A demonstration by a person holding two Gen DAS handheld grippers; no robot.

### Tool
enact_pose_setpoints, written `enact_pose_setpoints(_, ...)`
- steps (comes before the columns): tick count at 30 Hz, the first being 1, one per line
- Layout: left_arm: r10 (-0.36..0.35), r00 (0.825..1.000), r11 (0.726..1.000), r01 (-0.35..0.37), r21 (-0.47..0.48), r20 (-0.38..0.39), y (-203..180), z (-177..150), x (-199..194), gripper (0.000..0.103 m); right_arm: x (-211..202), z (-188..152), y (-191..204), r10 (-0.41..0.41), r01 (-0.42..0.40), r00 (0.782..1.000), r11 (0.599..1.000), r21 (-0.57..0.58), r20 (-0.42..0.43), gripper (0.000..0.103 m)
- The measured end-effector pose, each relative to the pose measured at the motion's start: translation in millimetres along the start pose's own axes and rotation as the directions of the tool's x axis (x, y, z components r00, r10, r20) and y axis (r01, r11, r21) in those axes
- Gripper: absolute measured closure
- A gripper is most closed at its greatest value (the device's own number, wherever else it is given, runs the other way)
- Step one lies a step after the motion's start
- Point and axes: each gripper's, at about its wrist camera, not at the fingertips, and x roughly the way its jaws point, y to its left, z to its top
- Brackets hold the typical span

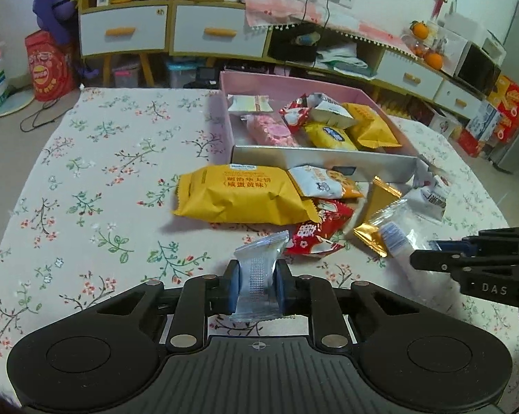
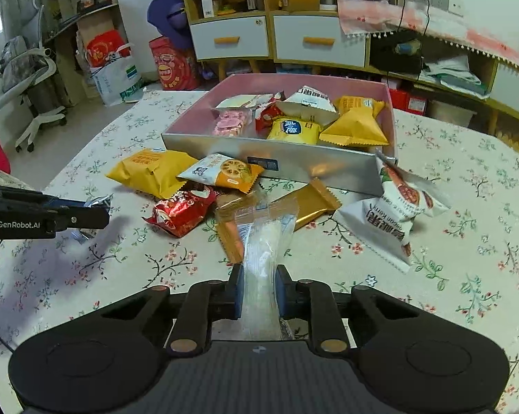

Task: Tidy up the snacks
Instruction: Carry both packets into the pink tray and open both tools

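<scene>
The clear plastic snack packet [image 1: 257, 277] has both side edges hidden behind the blue pads [image 1: 234, 288]. The long clear wrapper with white contents [image 2: 264, 248] runs down out of sight under the black gripper body [image 2: 259, 372]. The large yellow crinkled bag [image 1: 242, 196] covers part of the red foil packet [image 1: 316, 233]. Print on the white pouch [image 2: 388, 227] is too blurred to read

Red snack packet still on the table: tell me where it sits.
The red snack packet lies on the floral tablecloth before the pink box, against the big yellow packet, left of the gold wrapper.
</scene>
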Motion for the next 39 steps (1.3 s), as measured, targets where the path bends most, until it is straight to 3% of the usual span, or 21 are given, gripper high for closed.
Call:
enact_pose_setpoints(4, -0.004, 1.0, 1.0, 0.004, 0.007, -0.019, -2.5, -2.0, 2.6, 0.085, 4.3, 2.0, 6.0, -0.017, 0.017, 1.0, 1.0, -0.018, -0.01, 0.103)
enact_pose_setpoints(7, -0.008, 1.0, 1.0, 0.008, 0.013, -0.025, -4.3, -2.6, 3.1, 0.085, 9.5, 1.7, 8.8, -0.021, 0.02, 0.999, 0.999, -0.025, -0.035, 0.092)
enact_pose_setpoints(10, -0.017, 0.999, 1.0, 0.018, 0.01, -0.03, -6.4, -1.1, 4.2, 0.085, 16.6, 1.3, 12.3, -0.03, 0.028, 0.998, 0.999, -0.033, -0.057, 0.09)
enact_pose_setpoints(13, -0.027, 0.999, 1.0, 0.027, 0.015, -0.028, -10.0, 1.2, 4.1, 0.085, 22.3, 0.6, 15.8, -0.059, 0.056, 0.996, 0.997, -0.048, -0.064, 0.09)
enact_pose_setpoints(15, -0.036, 0.999, 0.999, 0.037, 0.02, -0.025, -11.3, 2.4, 3.4, 0.085, 23.7, 1.0, 18.6, -0.088, 0.084, 0.994, 0.994, -0.072, -0.057, 0.103)
enact_pose_setpoints(21, -0.057, 0.998, 0.998, 0.057, -0.001, -0.019, -7.9, 10.0, 3.6, 0.085, 19.3, 8.5, 14.3, -0.077, 0.076, 0.995, 0.997, -0.023, -0.057, 0.103)
enact_pose_setpoints(31, -0.062, 0.995, 0.996, 0.067, -0.062, 0.076, 2.4, 46.3, -0.1, 0.085, -4.6, 41.2, 16.1, -0.06, 0.058, 0.997, 0.998, 0.037, 0.051, 0.103)
enact_pose_setpoints(39, -0.109, 0.989, 0.983, 0.122, -0.134, 0.097, 1.1, 92.5, 28.5, 0.085, -2.2, 77.1, -8.1, -0.076, 0.057, 0.99, 0.986, 0.154, 0.121, 0.103)
